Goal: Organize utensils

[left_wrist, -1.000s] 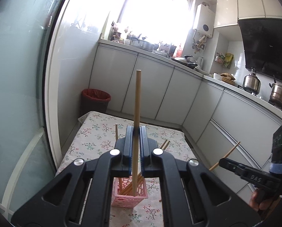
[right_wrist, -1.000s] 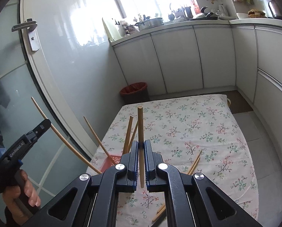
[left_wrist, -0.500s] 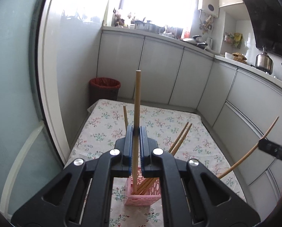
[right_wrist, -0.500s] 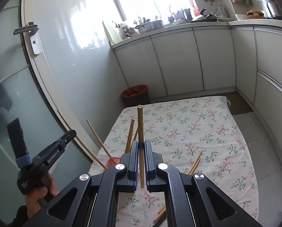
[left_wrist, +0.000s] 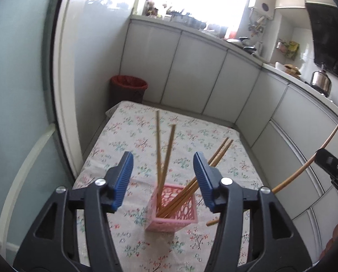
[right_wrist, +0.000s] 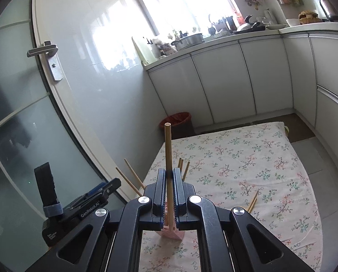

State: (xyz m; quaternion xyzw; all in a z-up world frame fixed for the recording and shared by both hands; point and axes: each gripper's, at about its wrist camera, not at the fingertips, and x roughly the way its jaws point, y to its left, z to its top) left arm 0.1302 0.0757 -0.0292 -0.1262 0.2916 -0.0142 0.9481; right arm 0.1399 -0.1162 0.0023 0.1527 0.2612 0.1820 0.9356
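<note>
1. Chopsticks [left_wrist: 166,158], four of them, standing in pink lattice holder [left_wrist: 175,215] near front of floral tablecloth [left_wrist: 214,149]; two near upright, two leaning right.
2. Left gripper [left_wrist: 162,176] poised just above holder, blue pads [left_wrist: 123,179] apart and opening, upright sticks seen in gap but untouched.
3. Right gripper [right_wrist: 169,188] clamped tight on single chopstick [right_wrist: 168,149], held upright, holder's pink corner showing below.
4. Loose chopsticks [right_wrist: 252,201] lying on cloth to right of holder.
5. Red-lined bin [left_wrist: 128,88] beyond table's far end, against white cabinets [left_wrist: 191,68]; glass door [right_wrist: 21,113] at left.
</note>
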